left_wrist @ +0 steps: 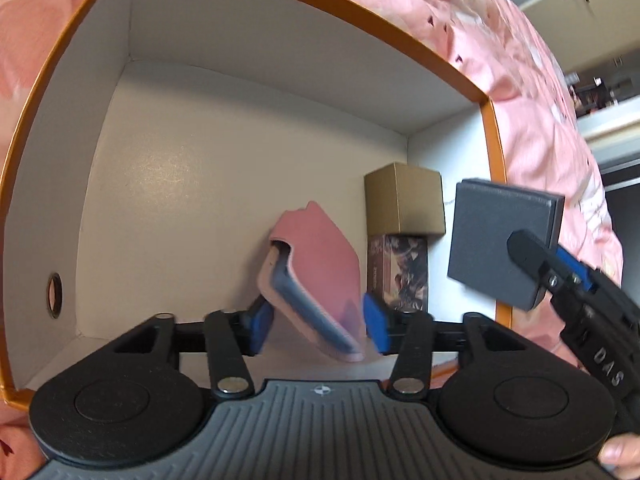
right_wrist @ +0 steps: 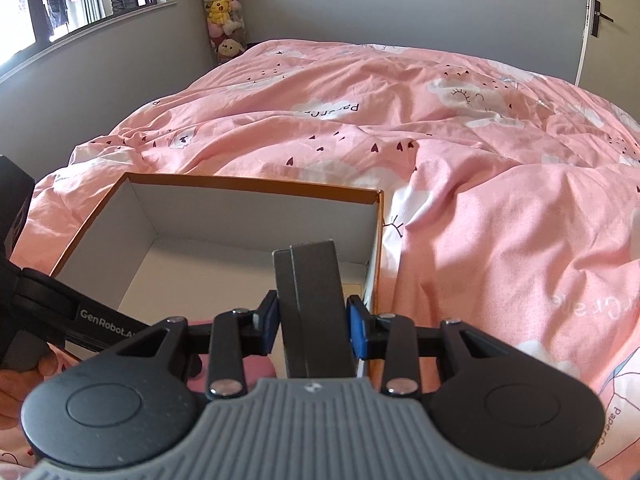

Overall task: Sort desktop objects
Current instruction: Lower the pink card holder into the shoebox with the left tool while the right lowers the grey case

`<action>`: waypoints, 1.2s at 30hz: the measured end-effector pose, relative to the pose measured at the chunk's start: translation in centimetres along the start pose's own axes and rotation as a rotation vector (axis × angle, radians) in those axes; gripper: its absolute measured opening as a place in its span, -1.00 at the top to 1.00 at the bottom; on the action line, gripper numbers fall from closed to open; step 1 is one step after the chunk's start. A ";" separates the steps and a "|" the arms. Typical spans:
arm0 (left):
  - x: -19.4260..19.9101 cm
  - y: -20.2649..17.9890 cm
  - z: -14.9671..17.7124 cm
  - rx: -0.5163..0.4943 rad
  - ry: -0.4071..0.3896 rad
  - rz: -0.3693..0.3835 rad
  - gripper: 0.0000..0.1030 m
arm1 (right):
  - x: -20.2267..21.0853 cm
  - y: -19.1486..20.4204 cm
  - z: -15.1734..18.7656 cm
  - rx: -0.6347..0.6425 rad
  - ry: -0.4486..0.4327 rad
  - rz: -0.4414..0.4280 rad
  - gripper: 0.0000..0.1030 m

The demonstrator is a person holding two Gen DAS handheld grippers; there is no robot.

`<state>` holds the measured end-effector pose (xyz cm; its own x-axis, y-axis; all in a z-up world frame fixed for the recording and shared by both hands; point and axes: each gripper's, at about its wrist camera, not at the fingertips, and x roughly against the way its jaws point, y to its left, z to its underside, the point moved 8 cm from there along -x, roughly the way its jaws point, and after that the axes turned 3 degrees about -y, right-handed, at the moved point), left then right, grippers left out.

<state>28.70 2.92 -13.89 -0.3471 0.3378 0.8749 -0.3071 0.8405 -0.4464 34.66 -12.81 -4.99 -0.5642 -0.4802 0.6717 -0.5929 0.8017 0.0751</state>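
A white box (left_wrist: 224, 184) with an orange rim sits on a pink duvet (right_wrist: 460, 168) on a bed. In the left wrist view the left gripper (left_wrist: 320, 326) points down into the box, its jaws standing apart. Between the blue pads (left_wrist: 378, 326) lies a pink case (left_wrist: 320, 264) with a grey inner edge, tilted, its low end near the right pad; the left pad seems to sit just beside it and the right pad shows a small gap, so the jaws do not clamp it. The case looks blurred at its lower end. Beyond it, against the box's far right corner, a brown carton (left_wrist: 404, 208) sits on top of a dark printed carton (left_wrist: 398, 270). A round hole (left_wrist: 55, 294) shows in the box's left wall. At the right of that view the right gripper (left_wrist: 532, 264) comes in over the box's right rim, holding a flat grey block (left_wrist: 496, 240). In the right wrist view the right gripper (right_wrist: 312, 326) is closed on that grey block (right_wrist: 316, 300), which stands upright between its pads, over the near right part of the box (right_wrist: 256, 208). The left gripper's black arm (right_wrist: 80, 312) crosses the left edge there, with a hand (right_wrist: 16, 376) beneath it. Soft toys (right_wrist: 224, 8) hang in the far corner of the room.
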 end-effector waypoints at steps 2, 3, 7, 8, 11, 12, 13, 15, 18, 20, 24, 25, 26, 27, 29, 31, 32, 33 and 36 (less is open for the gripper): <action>0.3 0.1 0.1 -0.030 0.006 -0.019 -0.14 | 0.1 -0.3 0.0 0.001 0.000 0.007 0.25; 0.6 0.2 0.1 -0.050 0.012 -0.029 -0.14 | 0.1 -0.4 -0.1 0.001 -0.001 0.009 0.25; 1.0 0.3 0.6 -0.126 0.071 -0.043 -0.20 | -0.1 -0.6 -0.4 0.000 -0.003 0.011 0.25; 1.0 0.2 0.7 -0.148 0.083 -0.042 -0.20 | -0.1 -0.6 -0.4 0.002 -0.004 0.012 0.25; 1.1 -0.3 1.2 -0.213 0.122 -0.049 -0.20 | -0.3 -0.5 -0.4 0.010 -0.004 0.012 0.25; 1.4 -0.5 1.2 -0.231 0.111 -0.045 -0.20 | -0.3 -0.5 -0.4 0.011 -0.003 0.012 0.25; 1.7 -0.7 1.0 -0.249 0.102 -0.043 -0.20 | -0.3 -0.5 -0.4 0.013 -0.003 0.013 0.25; 2.4 -0.9 0.4 -0.270 0.077 -0.043 -0.20 | -0.3 -0.5 -0.3 0.012 -0.001 0.012 0.25; 2.6 -1.3 -1.0 -0.353 0.025 -0.108 -0.20 | -0.4 -0.4 -0.2 0.018 0.005 0.010 0.25; 1.8 -1.4 -1.6 -0.391 0.022 -0.143 0.02 | -0.5 -0.4 -0.2 0.018 0.008 0.007 0.25; -0.3 -0.7 -2.7 -0.380 0.053 -0.184 0.13 | -0.5 -0.4 -0.1 -0.003 0.017 -0.017 0.25; -1.0 -0.5 -2.8 -0.381 0.064 -0.192 0.13 | -0.5 -0.5 -0.1 -0.007 0.019 -0.022 0.25; -1.6 -0.4 -2.9 -0.388 0.076 -0.193 0.12 | -0.5 -0.5 -0.1 -0.008 0.020 -0.025 0.25; -2.0 -0.3 -3.0 -0.389 0.081 -0.194 0.12 | -0.5 -0.5 -0.1 -0.008 0.022 -0.025 0.25; -3.0 0.1 -3.1 -0.372 0.107 -0.197 0.13 | -0.5 -0.6 0.0 -0.005 0.027 -0.021 0.25; -3.8 0.5 -3.2 -0.341 0.129 -0.169 0.15 | -0.6 -0.6 0.1 -0.006 0.033 -0.026 0.25; -4.1 0.7 -3.2 -0.321 0.143 -0.158 0.19 | -0.6 -0.7 0.1 -0.010 0.038 -0.035 0.25; -4.3 0.9 -3.2 -0.312 0.147 -0.155 0.21 | -0.6 -0.7 0.2 -0.014 0.043 -0.043 0.25; -4.5 0.7 -3.1 -0.286 0.152 -0.123 0.30 | -0.6 -0.8 0.3 -0.028 0.057 -0.054 0.25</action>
<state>32.78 3.34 -17.56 -0.1802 0.2677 0.9465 -0.0699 0.9563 -0.2838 35.32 -13.29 -5.74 -0.4978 -0.5026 0.7068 -0.6050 0.7852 0.1323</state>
